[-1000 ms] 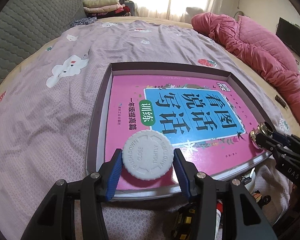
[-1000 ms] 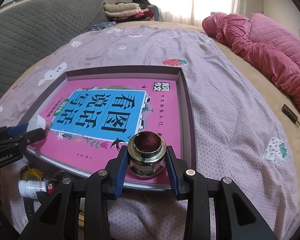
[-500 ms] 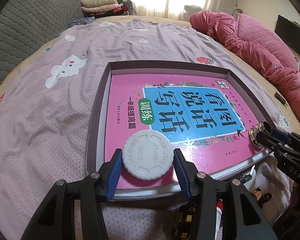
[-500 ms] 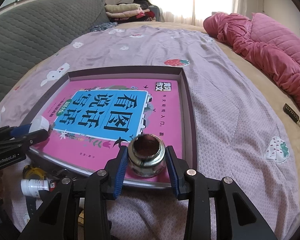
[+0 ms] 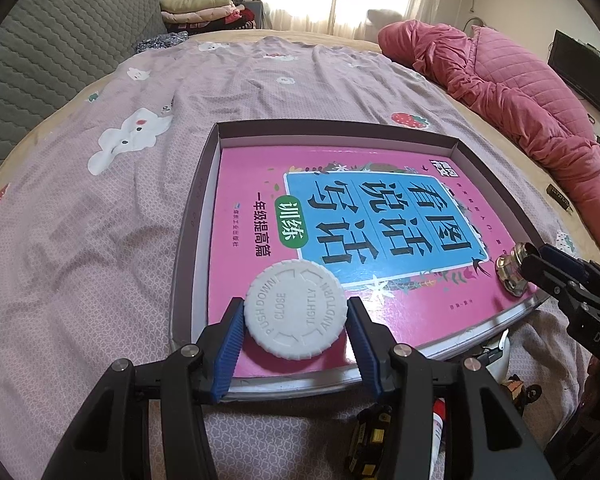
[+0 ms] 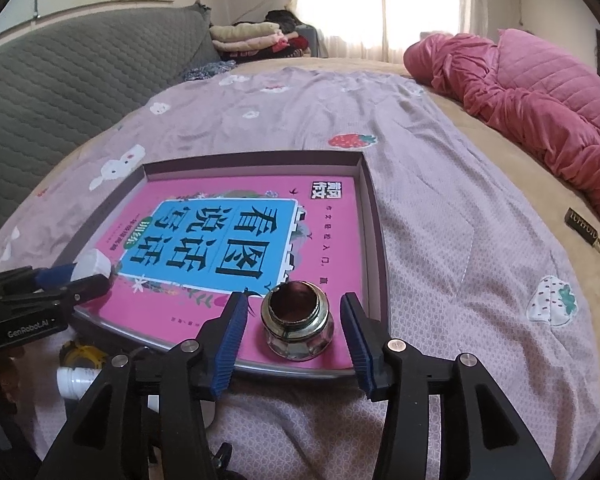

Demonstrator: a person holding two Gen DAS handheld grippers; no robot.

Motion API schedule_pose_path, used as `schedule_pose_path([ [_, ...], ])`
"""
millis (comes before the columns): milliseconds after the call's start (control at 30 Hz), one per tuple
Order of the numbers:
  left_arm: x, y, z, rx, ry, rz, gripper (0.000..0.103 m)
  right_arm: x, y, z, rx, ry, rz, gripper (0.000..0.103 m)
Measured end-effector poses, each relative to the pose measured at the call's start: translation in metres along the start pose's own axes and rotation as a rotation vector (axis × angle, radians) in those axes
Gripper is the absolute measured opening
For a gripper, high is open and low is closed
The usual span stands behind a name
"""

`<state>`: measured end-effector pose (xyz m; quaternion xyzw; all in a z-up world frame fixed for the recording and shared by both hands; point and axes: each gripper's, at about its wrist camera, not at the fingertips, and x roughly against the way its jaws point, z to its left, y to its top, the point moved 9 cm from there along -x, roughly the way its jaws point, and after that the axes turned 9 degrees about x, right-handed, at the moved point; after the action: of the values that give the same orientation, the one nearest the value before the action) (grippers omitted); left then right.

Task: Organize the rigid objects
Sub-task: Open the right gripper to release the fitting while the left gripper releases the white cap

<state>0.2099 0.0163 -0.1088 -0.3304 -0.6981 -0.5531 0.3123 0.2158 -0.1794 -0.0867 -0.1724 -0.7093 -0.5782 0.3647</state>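
One shallow tray (image 5: pixel 196 216) lies on the bed, holding one pink book (image 5: pixel 252 184). At the tray's near-left corner, the left gripper (image 5: pixel 296 318) pinches one white cap (image 5: pixel 295 315). At its near-right corner, the right gripper (image 6: pixel 291 322), jaws just opening, stands spread around one small glass jar (image 6: pixel 298 326), pads clear of it.

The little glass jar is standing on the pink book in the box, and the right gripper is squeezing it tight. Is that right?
Not quite. The little glass jar does stand on the pink book in the box, but the right gripper is not squeezing it. Its jaws have just been opening, and the right wrist view shows gaps on both sides of the jar.
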Motion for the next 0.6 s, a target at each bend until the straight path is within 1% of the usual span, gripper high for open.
schedule_pose_path([
  [400, 0.0019, -0.0008, 0.0001, -0.005, -0.008, -0.009, 0.051, 0.0034, -0.0011, -0.0058, -0.020, -0.013, -0.005, 0.052],
  [533, 0.0031, -0.0003, 0.0013, -0.003, -0.010, -0.017, 0.051, 0.0042, -0.0019, -0.0070, -0.022, -0.014, -0.005, 0.057],
  [600, 0.0043, -0.0003, 0.0013, -0.005, -0.011, -0.022, 0.051, 0.0041, -0.0024, -0.0076, -0.021, -0.015, -0.005, 0.058],
])
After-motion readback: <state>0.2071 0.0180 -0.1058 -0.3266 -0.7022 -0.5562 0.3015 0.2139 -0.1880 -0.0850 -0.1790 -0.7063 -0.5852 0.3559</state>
